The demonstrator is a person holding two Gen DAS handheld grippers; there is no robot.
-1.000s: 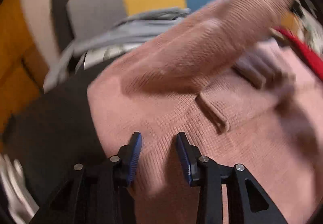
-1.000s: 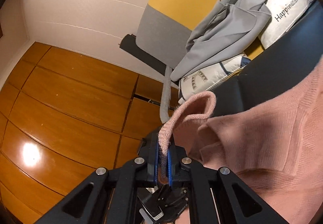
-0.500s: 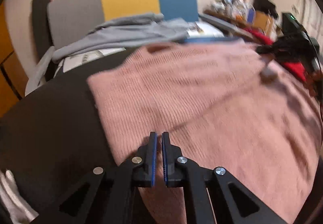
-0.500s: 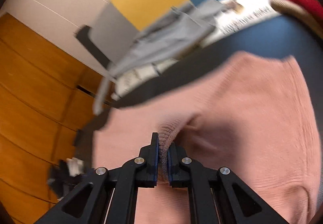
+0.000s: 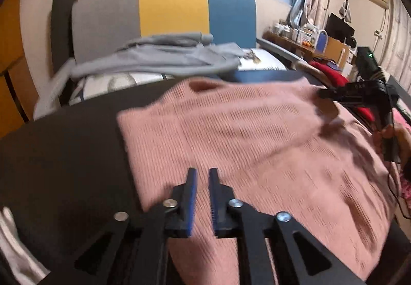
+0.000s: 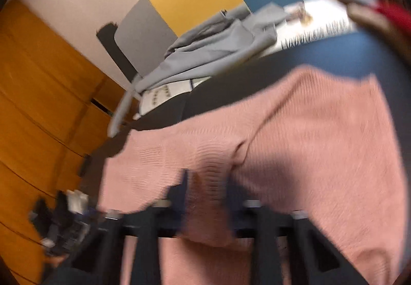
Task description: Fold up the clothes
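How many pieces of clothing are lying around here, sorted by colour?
Pink: 1, the knitted sweater spread on the dark surface.
Grey: 1, the garment heaped by the chair.
Red: 1, the fabric at the far right, too hidden to tell what it is.
Total: 3

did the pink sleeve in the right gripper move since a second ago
Yes. The right gripper, shut on the sleeve, carried it from beside the wooden floor inward and down onto the pink sweater.
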